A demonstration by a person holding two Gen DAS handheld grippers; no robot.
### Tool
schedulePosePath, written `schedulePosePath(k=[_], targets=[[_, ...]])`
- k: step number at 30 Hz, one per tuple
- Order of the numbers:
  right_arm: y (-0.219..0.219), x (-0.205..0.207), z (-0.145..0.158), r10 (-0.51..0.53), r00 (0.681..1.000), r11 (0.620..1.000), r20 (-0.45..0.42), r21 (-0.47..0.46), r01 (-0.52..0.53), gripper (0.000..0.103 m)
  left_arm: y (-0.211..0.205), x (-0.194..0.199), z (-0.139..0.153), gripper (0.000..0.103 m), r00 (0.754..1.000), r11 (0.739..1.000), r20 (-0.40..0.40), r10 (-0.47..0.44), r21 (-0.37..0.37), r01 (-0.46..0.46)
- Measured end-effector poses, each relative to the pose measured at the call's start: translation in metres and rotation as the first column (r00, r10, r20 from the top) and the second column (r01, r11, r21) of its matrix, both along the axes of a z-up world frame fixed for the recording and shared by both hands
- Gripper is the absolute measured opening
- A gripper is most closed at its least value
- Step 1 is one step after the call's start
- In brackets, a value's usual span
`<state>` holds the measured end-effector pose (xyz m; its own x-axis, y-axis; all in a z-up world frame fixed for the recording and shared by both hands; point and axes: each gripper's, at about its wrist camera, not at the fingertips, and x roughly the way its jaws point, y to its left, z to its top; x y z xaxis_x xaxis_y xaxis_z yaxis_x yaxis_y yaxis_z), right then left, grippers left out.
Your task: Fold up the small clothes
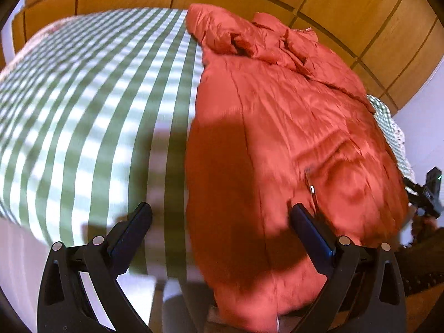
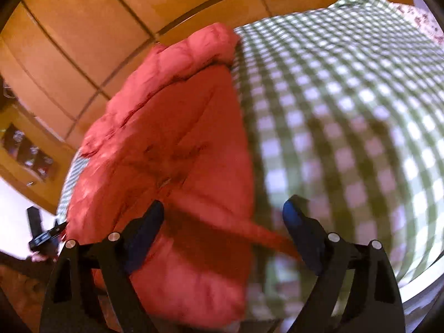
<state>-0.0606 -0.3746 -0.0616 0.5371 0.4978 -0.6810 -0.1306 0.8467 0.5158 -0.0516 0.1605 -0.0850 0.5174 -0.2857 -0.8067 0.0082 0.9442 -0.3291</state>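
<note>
Both pairs of jaws stand wide with nothing pinched between them. Under the left gripper (image 1: 222, 216) lies the red garment (image 1: 277, 127), a puffy, quilted piece spread lengthwise on the bed (image 1: 83, 105); its near end reaches below and past the jaws, its crumpled far end lies well ahead of them by the wooden wall (image 1: 360, 14). That gripper's right finger (image 1: 308, 230) hangs over the red cloth, and its left finger (image 1: 133, 230) over the green-and-white checked sheet beside the garment's edge. Whether either finger touches the cloth cannot be told through the blur.

Seen from the right gripper (image 2: 224, 222), the garment (image 2: 172, 138) sits ahead and to the left of the jaws, with the left finger (image 2: 147, 227) over it and the right finger (image 2: 299, 230) over the checked sheet (image 2: 347, 97). A narrow red strip (image 2: 249, 233) of the garment runs across the gap between these jaws toward the right finger; contact there is unclear.

Beyond the garment's far side in each view, the other gripper shows small at the picture's edge (image 1: 427, 194) (image 2: 41, 233). Wooden panels (image 2: 111, 27) rise behind the bed.
</note>
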Motion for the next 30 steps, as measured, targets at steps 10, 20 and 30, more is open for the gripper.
schedulePosePath(k=[10,20,30], targets=[[0.009,-0.010,-0.017,-0.007,1.000,0.978,0.010,0.211,0.005,0.052,-0.013,-0.018,-0.028,0.091,0.979,0.972,-0.189,-0.079,-0.231,0.034],[-0.004,-0.010,0.015,-0.053,0.995,0.892,0.088,0.453,0.008,0.018,-0.013,-0.029,0.014,0.018,0.997,0.880,-0.014,-0.073,-0.471,0.057],[-0.013,-0.025,0.062,-0.098,0.971,0.724,0.219,0.685,-0.081,0.013,0.005,-0.054,0.105,0.015,0.938,0.747,0.345,0.038,-0.633,0.202]])
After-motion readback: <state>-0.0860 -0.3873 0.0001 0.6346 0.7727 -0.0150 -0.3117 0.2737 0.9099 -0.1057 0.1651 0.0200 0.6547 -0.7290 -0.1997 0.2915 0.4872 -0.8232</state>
